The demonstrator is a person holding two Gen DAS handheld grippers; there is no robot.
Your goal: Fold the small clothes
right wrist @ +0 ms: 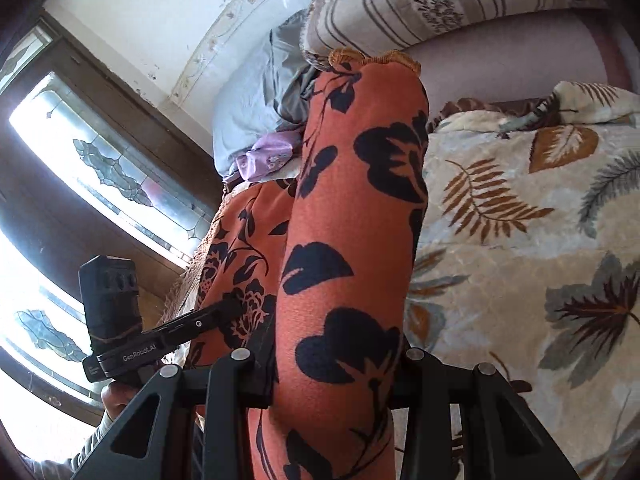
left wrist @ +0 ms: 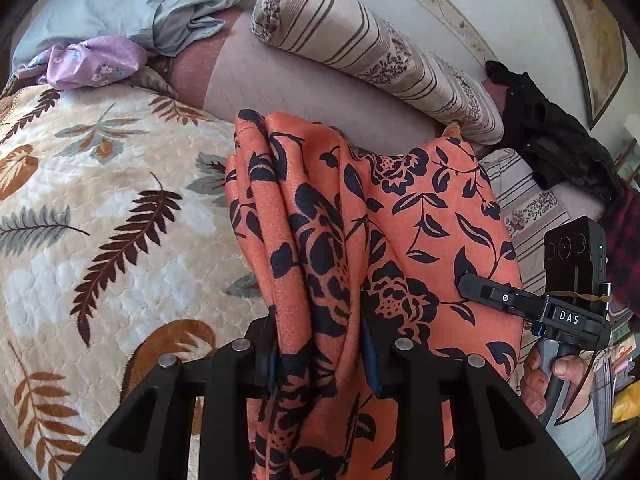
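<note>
orange floral garment (left wrist: pixel 384 216), soft, light and limp, hangs bunched above the bed (left wrist: pixel 100 208), left gripper (left wrist: pixel 324 364) and right gripper (right wrist: pixel 336 376) jaws each pinching a gathered edge; likely best held at corners.

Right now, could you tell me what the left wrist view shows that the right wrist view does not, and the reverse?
Only the left wrist view shows the black garment beyond the striped bolster. Only the right wrist view shows the stained-glass window. Both show the orange floral garment clamped in the left tongs and the right tongs, and the leaf-print blanket.
</note>
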